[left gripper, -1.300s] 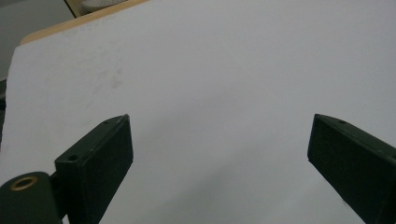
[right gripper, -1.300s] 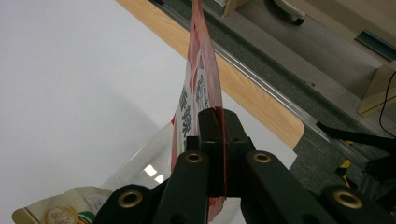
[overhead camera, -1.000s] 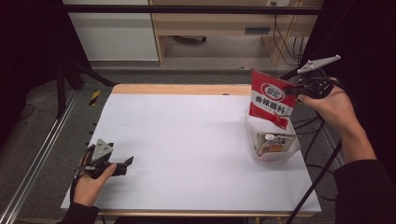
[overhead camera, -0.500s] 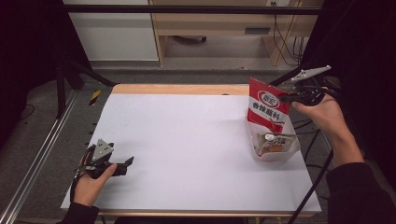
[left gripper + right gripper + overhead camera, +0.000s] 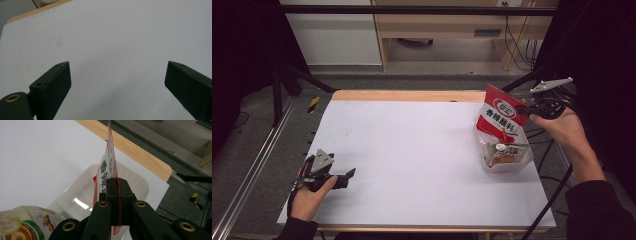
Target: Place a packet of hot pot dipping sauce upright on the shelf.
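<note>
— Well, where's the packet?

— My right tongs (image 5: 115, 185) pinch the red seasoning packet (image 5: 500, 114) by its edge, over the clear tub (image 5: 507, 162) at the counter's (image 5: 412, 150) right side.

— The risk?

— Thin film could slip or tear, or its bottom snags the rim and tips the tub. My left tongs (image 5: 117, 82) gape, empty, near left.

Tub (image 5: 507, 162) at table (image 5: 422, 150) right edge, small pack (image 5: 504, 152) inside it. Pouch (image 5: 501, 117) upright over tub's far side, pinched in right gripper (image 5: 524, 107). Left gripper (image 5: 347, 175) near-left corner, well apart.
</note>
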Available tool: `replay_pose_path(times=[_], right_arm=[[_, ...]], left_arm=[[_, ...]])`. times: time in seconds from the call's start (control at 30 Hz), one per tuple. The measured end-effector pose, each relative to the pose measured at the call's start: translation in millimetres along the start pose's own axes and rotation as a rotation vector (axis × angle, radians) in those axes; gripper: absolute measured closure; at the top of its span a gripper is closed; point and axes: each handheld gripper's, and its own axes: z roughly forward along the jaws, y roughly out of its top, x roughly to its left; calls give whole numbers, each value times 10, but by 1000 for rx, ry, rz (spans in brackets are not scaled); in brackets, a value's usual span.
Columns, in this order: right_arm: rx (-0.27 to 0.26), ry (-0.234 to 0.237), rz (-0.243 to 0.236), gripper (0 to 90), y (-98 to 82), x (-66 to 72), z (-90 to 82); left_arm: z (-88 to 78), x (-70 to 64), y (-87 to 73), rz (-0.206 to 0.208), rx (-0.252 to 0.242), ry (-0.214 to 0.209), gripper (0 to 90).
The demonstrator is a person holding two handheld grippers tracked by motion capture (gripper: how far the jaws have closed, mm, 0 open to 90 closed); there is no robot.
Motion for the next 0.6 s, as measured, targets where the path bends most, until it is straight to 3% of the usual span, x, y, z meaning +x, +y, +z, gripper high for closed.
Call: replay_pose_path(times=[0.17,0.3,0.37,0.43,0.53,0.6], right_arm=[[2,-4,15,889,-100,-29,-12],[12,-15,22,800,-125,-21,-8],[6,-31,20,725,-129,-8,-14],[-6,-52,30,582,-122,7,-30],[-26,-93,31,439,-111,33,-72],[-50,-119,35,372,-106,60,-108]], left_arm=[[2,-3,0,2,2,-1,66],[6,-4,-1,3,5,-3,67],[7,-4,-2,3,6,-4,66],[8,-4,-2,4,7,-6,67],[9,-7,-1,6,7,-8,66],[9,-9,0,8,8,-9,67]])
